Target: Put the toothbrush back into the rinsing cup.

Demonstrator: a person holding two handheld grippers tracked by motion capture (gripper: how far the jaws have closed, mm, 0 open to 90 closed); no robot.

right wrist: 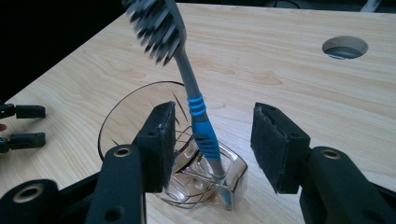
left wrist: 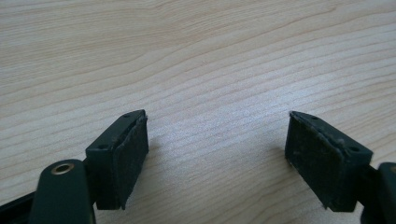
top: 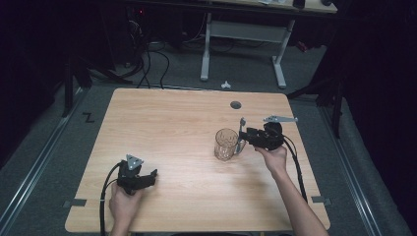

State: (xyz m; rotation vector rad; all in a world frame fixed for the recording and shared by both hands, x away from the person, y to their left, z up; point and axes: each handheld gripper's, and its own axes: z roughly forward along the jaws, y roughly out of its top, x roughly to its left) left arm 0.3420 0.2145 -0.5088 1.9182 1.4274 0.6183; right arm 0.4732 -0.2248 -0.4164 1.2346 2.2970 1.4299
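We find the glass mug upright on the worktop, toward its right edge, a toothbrush leaning inside it. The right tongs stand apart around the handle, pads clear. The left tongs gape near the front-left corner, holding nothing.

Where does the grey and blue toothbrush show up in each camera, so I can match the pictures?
High view: the grey and blue plastic toothbrush stands right of centre, at the right side of the clear glass mug.
Left gripper view: bare wooden tabletop, no toothbrush.
Right gripper view: centre, leaning up-left, handle between the open right claw's pads, untouched.
Shared landmark: round hole in the table.
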